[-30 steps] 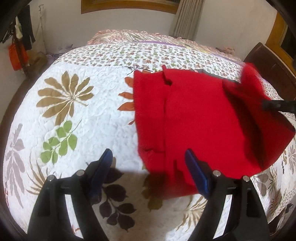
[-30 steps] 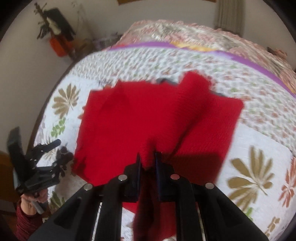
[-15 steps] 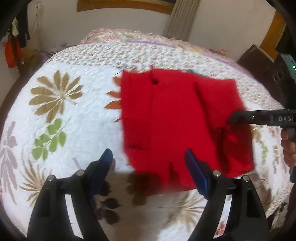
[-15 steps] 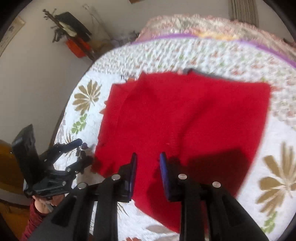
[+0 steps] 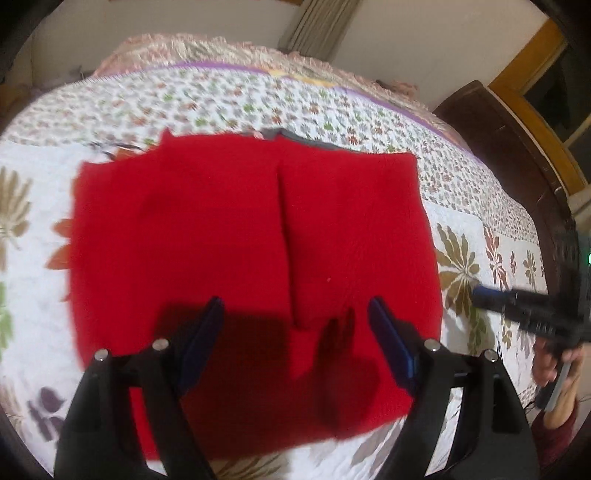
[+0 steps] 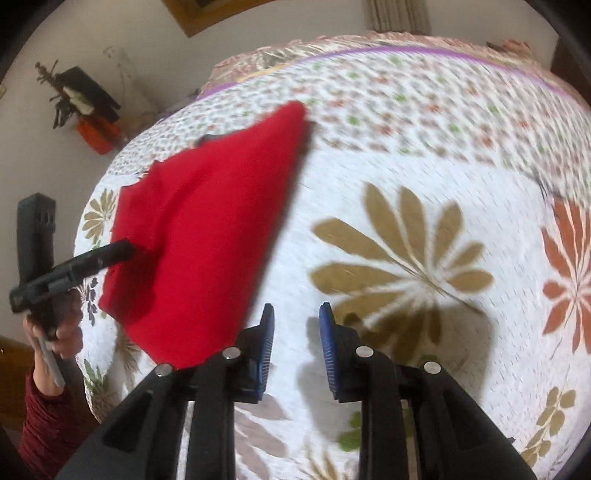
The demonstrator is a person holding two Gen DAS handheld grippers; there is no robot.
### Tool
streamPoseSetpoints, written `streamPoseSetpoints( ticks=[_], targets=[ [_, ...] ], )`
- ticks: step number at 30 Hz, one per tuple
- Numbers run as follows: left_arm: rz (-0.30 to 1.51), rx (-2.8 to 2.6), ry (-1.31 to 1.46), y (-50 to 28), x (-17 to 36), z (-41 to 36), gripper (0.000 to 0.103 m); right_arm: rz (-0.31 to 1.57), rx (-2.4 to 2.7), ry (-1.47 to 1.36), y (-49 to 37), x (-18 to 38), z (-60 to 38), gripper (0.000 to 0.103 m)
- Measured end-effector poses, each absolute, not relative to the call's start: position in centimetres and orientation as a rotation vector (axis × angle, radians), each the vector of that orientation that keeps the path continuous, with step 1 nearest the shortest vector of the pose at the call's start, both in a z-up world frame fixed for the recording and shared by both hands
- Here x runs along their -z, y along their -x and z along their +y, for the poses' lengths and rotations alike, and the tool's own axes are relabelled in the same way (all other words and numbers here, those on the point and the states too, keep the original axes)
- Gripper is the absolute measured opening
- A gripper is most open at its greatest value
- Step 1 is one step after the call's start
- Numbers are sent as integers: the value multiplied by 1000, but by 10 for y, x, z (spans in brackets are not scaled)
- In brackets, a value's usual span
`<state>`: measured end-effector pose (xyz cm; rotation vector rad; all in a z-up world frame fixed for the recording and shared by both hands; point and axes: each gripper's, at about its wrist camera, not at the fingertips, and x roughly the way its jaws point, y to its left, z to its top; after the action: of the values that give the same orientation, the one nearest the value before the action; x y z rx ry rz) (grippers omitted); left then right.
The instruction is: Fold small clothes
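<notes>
Left wrist view: my left gripper (image 5: 295,319) hangs over the near half of the red garment (image 5: 221,240), its blue-padded fingers (image 5: 391,347) spread wide and released, nothing between them. Their shadow falls on the cloth below. The garment lies flat on the bed (image 5: 480,236), on a white quilt printed with leaves. One vertical fold edge runs down its middle, the right panel lapped over the left. A dark grey strip shows at the garment's far edge; I cannot tell what it is. Frame is motion-blurred.

To the right, off the cloth, my right gripper (image 5: 480,293) reaches in over the quilt, with my hand (image 5: 554,365) and a dark red sleeve below it. Dark wooden bed frame (image 5: 517,147) behind it, curtain (image 5: 317,29) at the far wall.

Right wrist view: right gripper (image 6: 296,314) points at bare quilt, over a tan leaf print (image 6: 399,258). Fingers (image 6: 327,339) parted, holding nothing. Garment (image 6: 207,229) sits to the left, well clear of these fingers. Left gripper (image 6: 123,249) reaches over the garment's left edge. Nothing lies between either gripper and the cloth. An orange object (image 6: 98,138) with dark clutter above it stands against the far left wall.
</notes>
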<state>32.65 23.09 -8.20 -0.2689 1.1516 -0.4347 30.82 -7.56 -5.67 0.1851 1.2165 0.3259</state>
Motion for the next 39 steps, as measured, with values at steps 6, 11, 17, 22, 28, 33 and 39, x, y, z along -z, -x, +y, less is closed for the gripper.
streamPoseSetpoints(
  ticks=[6,11,17,22,28,33,39],
  targets=[
    [1199,494,333,-335,100,211,72,1217,-315,-210,-304,74,-97,26],
    [1215,508,305,-339,107,192,72,1209,-336,-218,-302,77,-95,26],
    [1225,516,341,-344,110,187,60,1198,-335,-189,-299,76,-94,26],
    [1193,522,349,-337,100,186,30,1203,-325,-209,-298,79,-97,28],
    [1209,514,377,-343,108,185,37,1210,-325,-215,-298,82,-92,30],
    [1146,553,451,-335,95,203,17,1224,-308,-220,-299,85,-93,30],
    [1018,584,552,-324,58,244,15,1227,-308,-233,-299,86,-94,30]
  ],
)
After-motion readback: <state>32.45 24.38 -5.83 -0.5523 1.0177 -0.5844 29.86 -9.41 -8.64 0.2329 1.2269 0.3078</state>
